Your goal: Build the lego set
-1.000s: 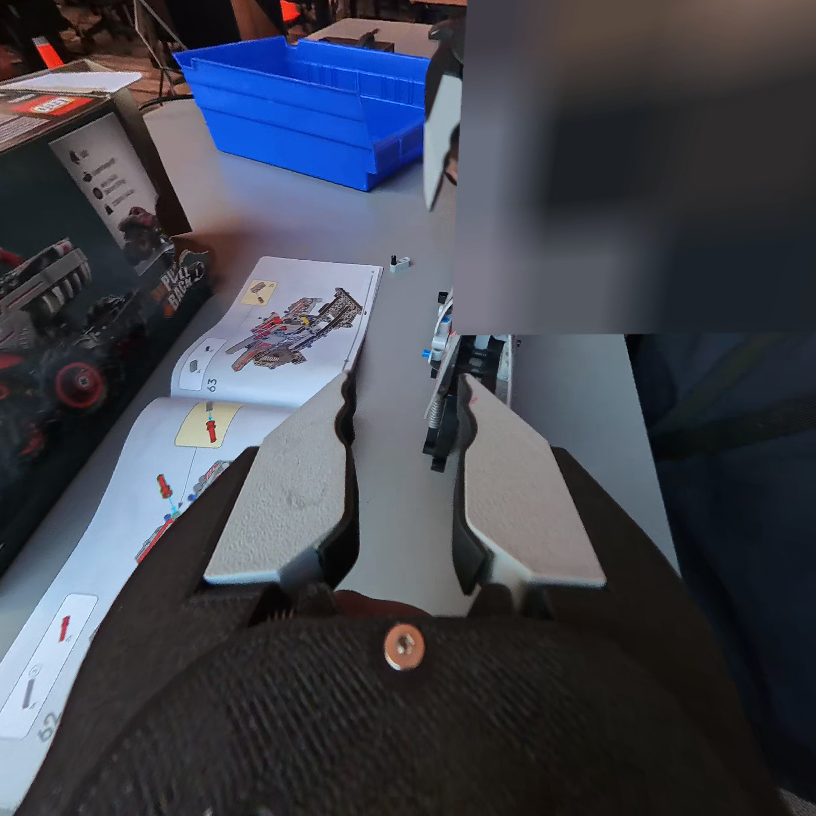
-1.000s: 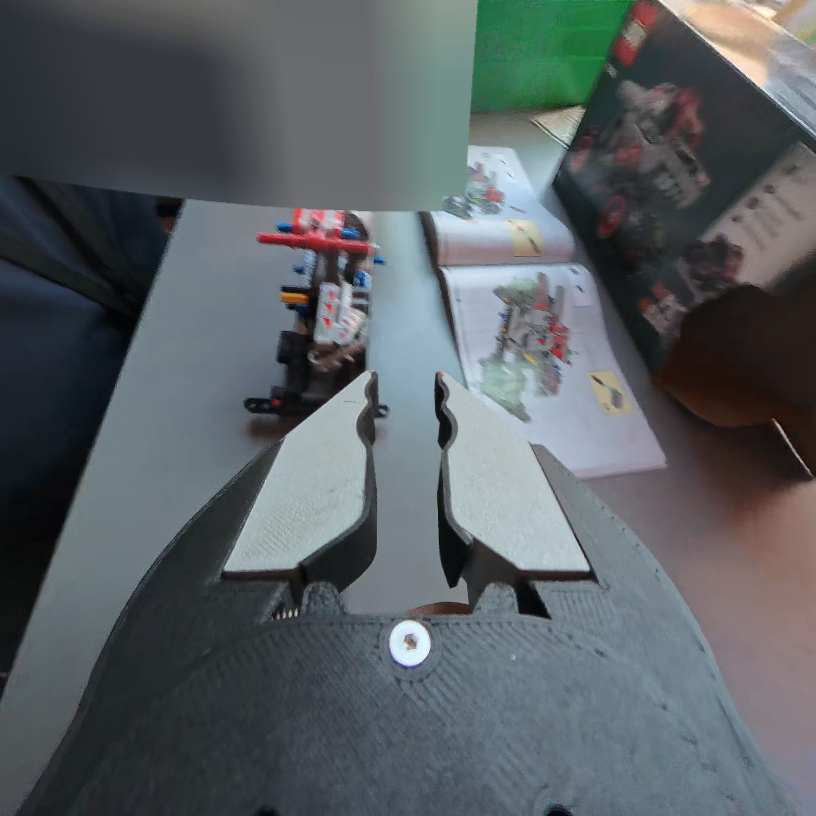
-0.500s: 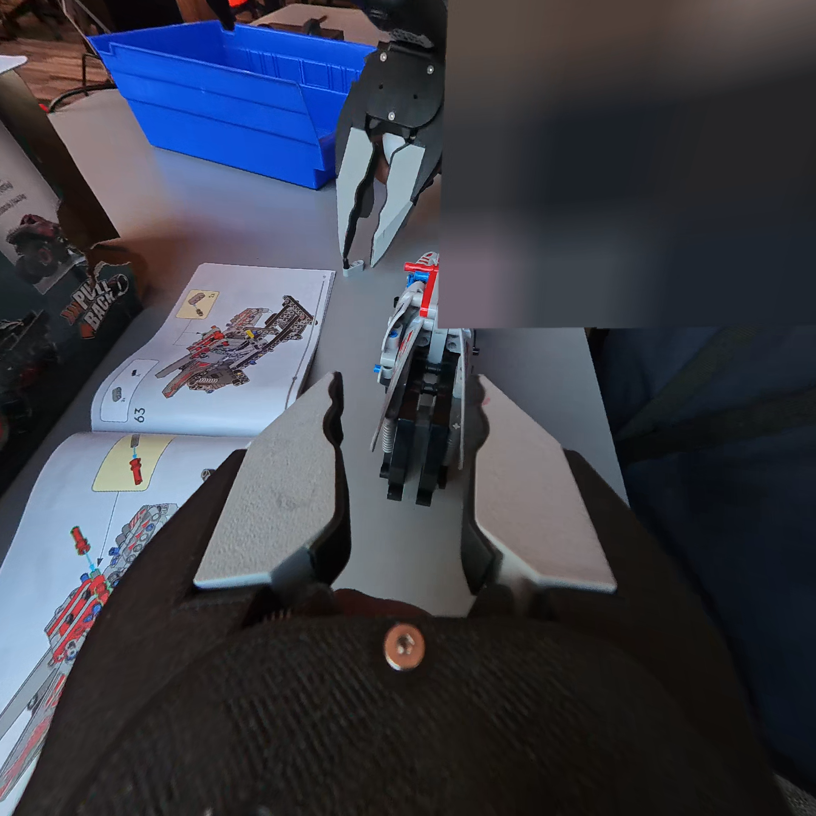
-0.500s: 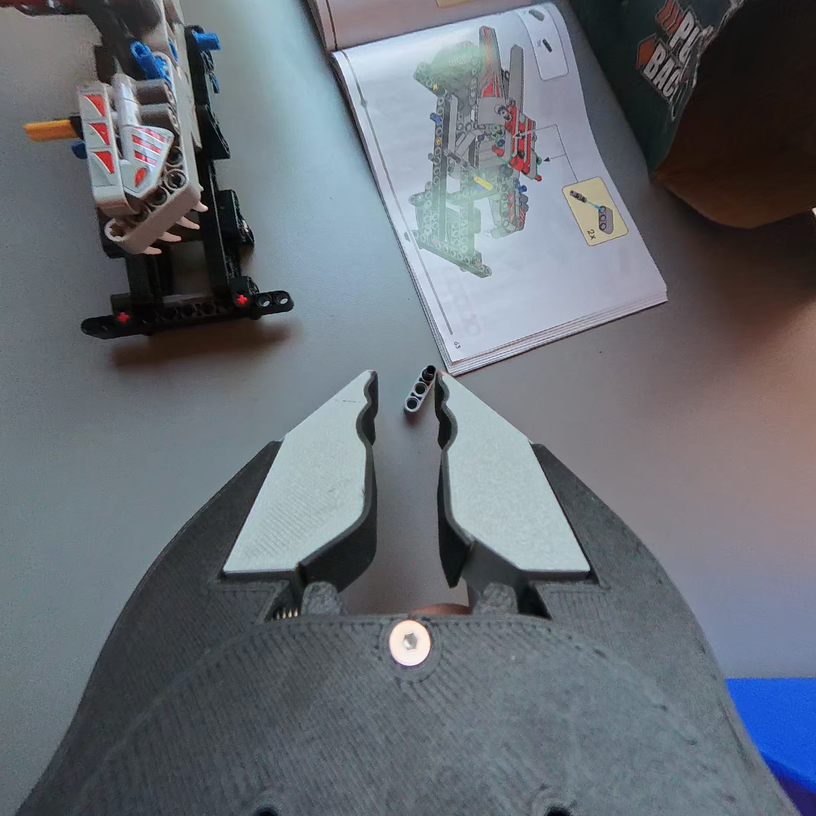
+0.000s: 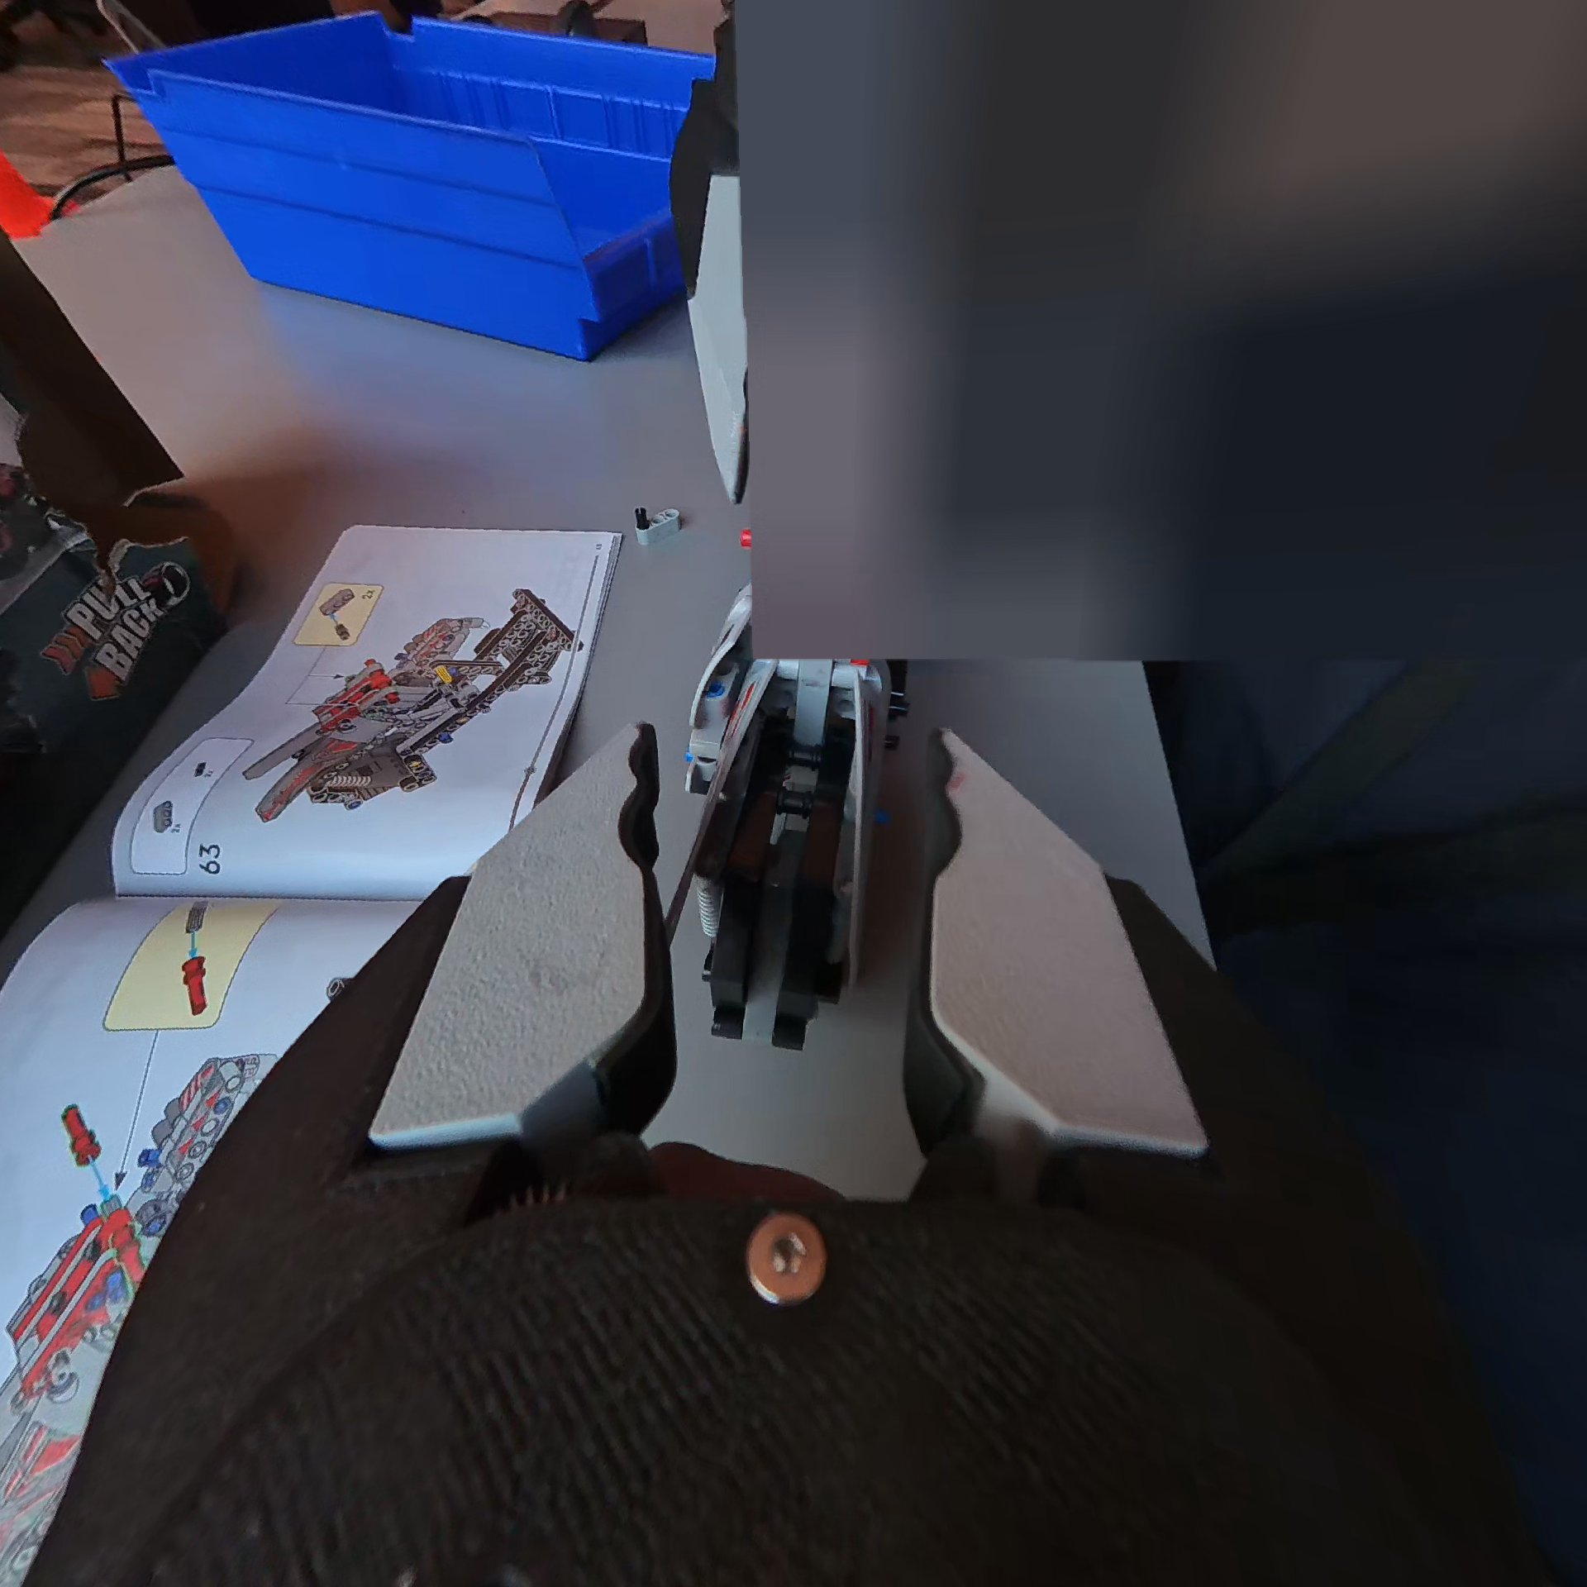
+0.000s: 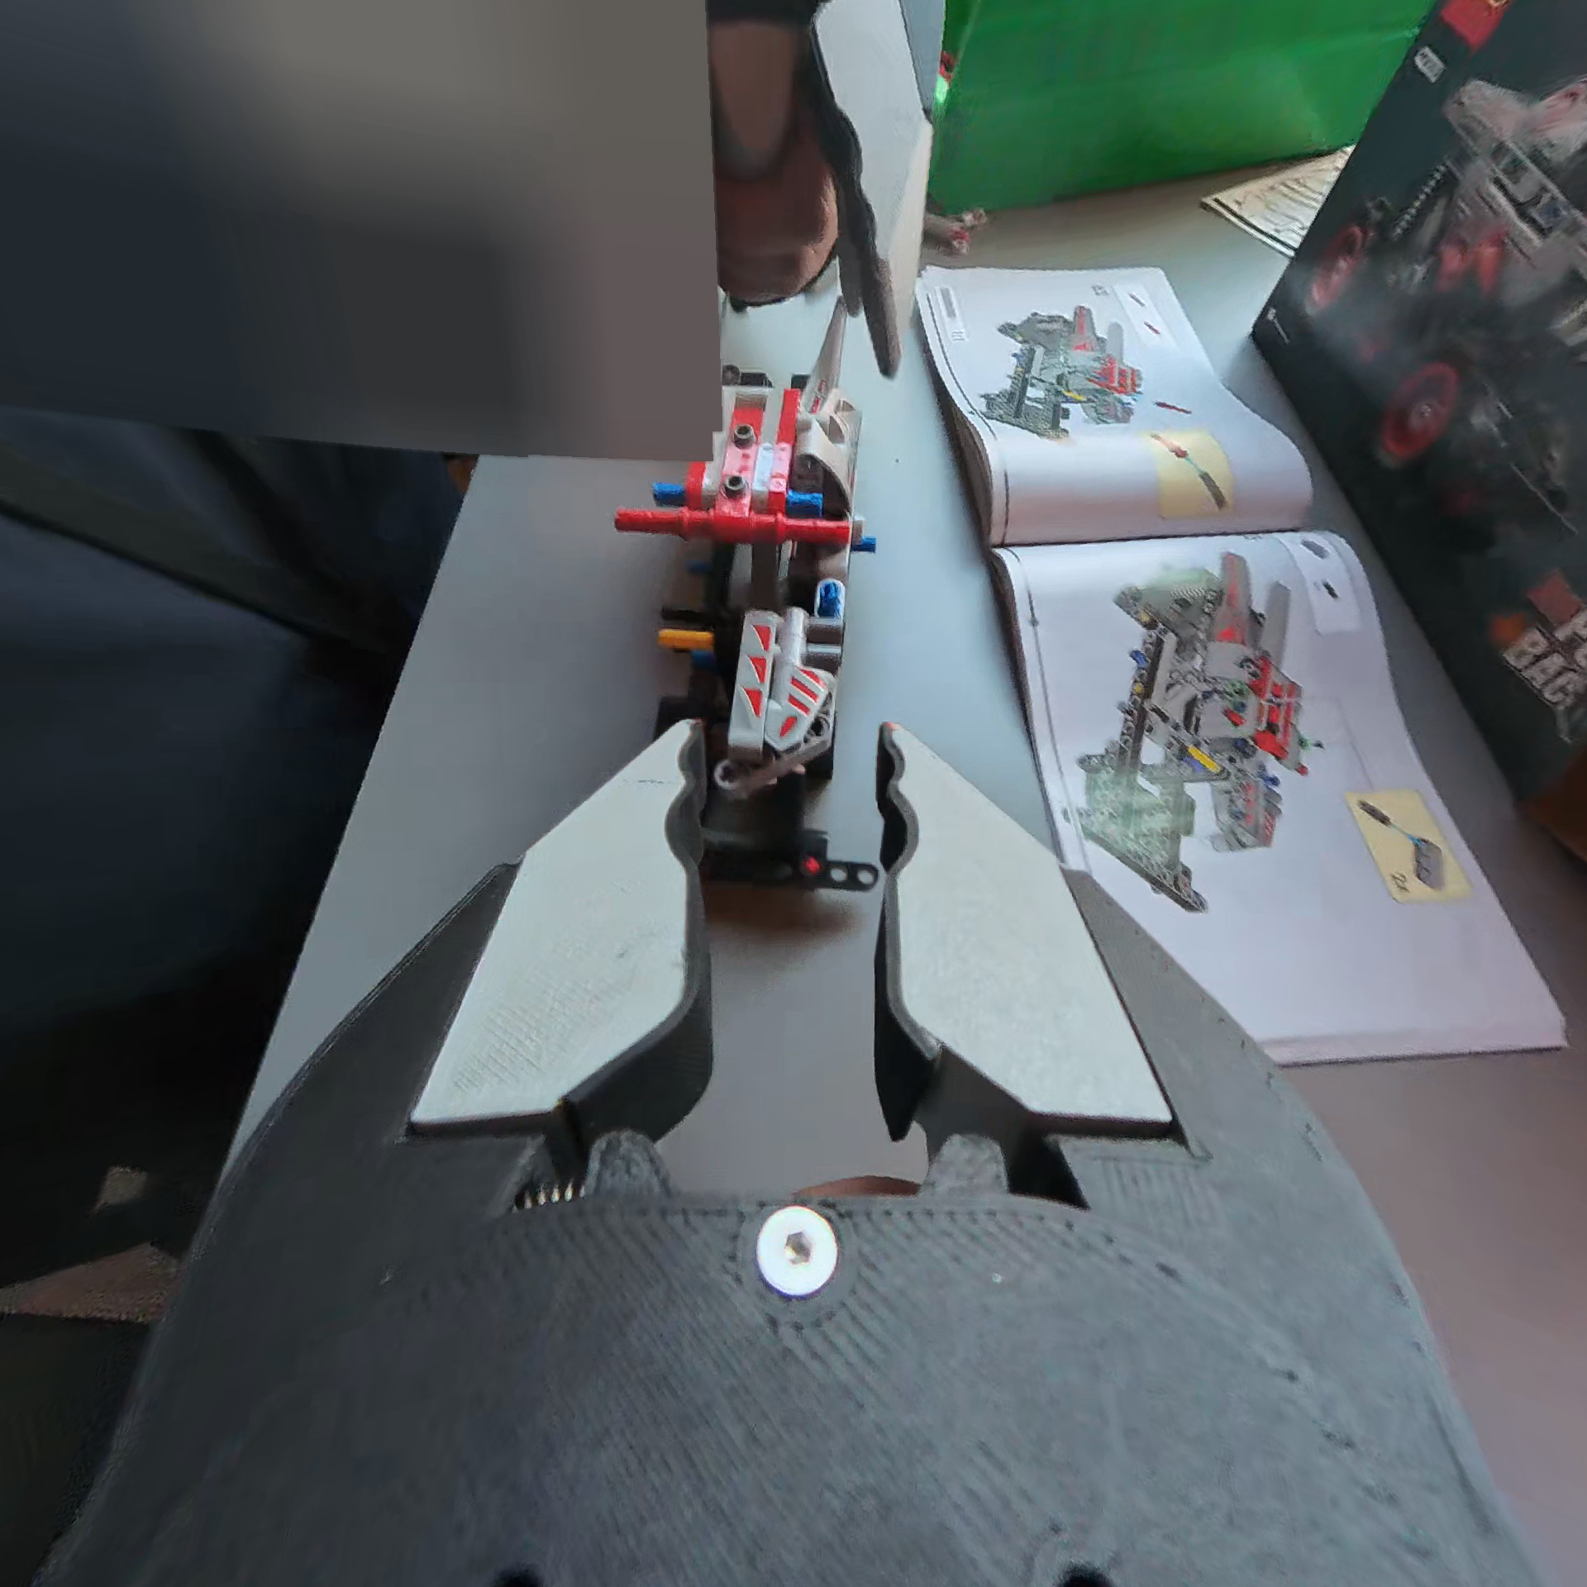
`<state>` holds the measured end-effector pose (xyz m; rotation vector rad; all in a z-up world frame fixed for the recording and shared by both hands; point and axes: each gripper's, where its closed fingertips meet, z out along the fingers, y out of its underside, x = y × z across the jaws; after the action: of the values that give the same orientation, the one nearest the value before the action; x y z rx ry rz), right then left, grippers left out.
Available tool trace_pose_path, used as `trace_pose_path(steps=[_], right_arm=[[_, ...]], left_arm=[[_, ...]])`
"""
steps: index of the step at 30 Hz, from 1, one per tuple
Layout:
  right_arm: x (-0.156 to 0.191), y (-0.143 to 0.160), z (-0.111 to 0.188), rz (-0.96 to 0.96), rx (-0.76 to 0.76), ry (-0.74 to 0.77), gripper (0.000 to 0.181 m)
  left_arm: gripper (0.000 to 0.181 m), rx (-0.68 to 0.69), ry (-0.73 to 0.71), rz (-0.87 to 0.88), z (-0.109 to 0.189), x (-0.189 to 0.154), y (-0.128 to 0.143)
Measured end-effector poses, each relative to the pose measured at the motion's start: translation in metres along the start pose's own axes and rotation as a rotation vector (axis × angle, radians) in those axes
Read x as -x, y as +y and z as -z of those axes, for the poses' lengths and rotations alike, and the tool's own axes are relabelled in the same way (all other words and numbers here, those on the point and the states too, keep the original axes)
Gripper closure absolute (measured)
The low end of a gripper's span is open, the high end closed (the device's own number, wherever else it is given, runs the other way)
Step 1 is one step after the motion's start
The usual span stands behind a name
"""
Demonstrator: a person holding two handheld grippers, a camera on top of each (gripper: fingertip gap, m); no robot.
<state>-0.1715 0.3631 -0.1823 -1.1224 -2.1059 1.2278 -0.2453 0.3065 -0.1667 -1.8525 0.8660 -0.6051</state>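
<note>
The partly built lego model [image 5: 777, 867], grey, black and red, lies lengthwise on the grey table [image 5: 446, 429]. My left gripper [image 5: 792, 745] is open, with one end of the model between its fingers and gaps on both sides. My right gripper [image 6: 790, 737] is open at the model's [image 6: 773, 618] other end, its fingertips on either side of the black crossbeam [image 6: 824, 869]. Each gripper shows partly in the other's view, behind a blurred patch. A small grey piece with a black pin [image 5: 657, 525] lies loose beyond the booklet.
The open instruction booklet [image 5: 386, 713] lies left of the model and shows in the right wrist view [image 6: 1219, 730]. The set's dark box [image 6: 1460, 343] stands beyond it. A blue bin [image 5: 412, 172] is at the far end. A green object [image 6: 1116, 86] stands at the back. Spacing between my two grippers at the tips: around 11 cm. My right gripper's tips are some 5 cm from the black crossbeam [image 6: 824, 869].
My left gripper opened wider and closed in around the model's end. My right gripper dipped over the small grey piece, then swung back to the model's other end, jaws wider; the piece stayed on the table.
</note>
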Motion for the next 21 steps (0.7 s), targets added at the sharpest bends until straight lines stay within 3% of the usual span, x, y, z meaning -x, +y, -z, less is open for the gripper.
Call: trace_pose_path(steps=[6,11,21], right_arm=[[0.004,0.006,-0.013,0.02,0.045,0.001,0.146],[0.001,0.003,-0.005,0.02,0.02,0.013,0.146],[-0.014,-0.01,0.029,0.021,-0.1,0.076,0.149]], left_arm=[[0.124,0.033,-0.001,-0.008,-0.008,-0.001,0.005],[0.125,0.024,-0.006,0.005,-0.006,0.002,0.005],[0.126,-0.062,-0.062,0.016,0.033,0.017,-0.008]])
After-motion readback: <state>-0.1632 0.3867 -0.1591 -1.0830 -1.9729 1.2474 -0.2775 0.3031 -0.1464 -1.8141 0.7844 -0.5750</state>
